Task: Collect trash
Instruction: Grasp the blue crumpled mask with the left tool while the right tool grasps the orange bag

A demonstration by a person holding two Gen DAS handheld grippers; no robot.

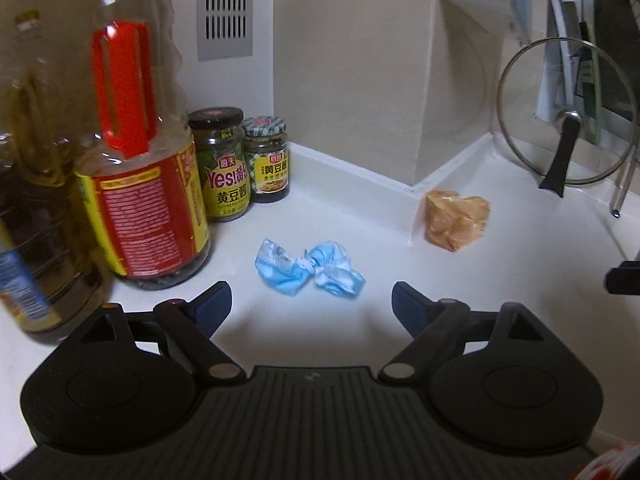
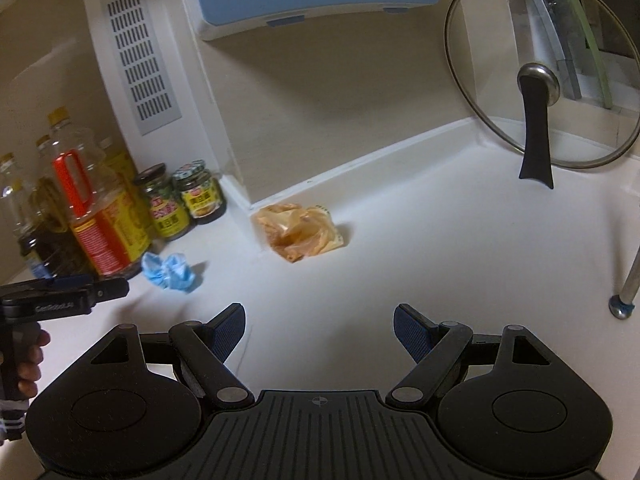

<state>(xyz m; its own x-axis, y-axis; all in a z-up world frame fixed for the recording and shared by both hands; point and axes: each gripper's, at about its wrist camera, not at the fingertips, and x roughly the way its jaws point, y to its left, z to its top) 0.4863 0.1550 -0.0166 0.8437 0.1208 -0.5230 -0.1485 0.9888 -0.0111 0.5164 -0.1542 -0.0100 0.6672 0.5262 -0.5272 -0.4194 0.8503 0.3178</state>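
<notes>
The left gripper (image 1: 311,306) stands spread wide with nothing between its blue pads, and the crumpled blue mask (image 1: 308,268) lies on the counter just ahead of it, between the fingertips' line and the jars. The right gripper (image 2: 319,330) is also spread and empty, with the crumpled orange wrapper (image 2: 298,234) lying well ahead of it against the wall's corner. The white countertop (image 2: 440,260) also carries oil bottles (image 1: 140,184), two sauce jars (image 1: 244,164) and a glass pot lid (image 2: 536,96) leaning upright by the wall.
</notes>
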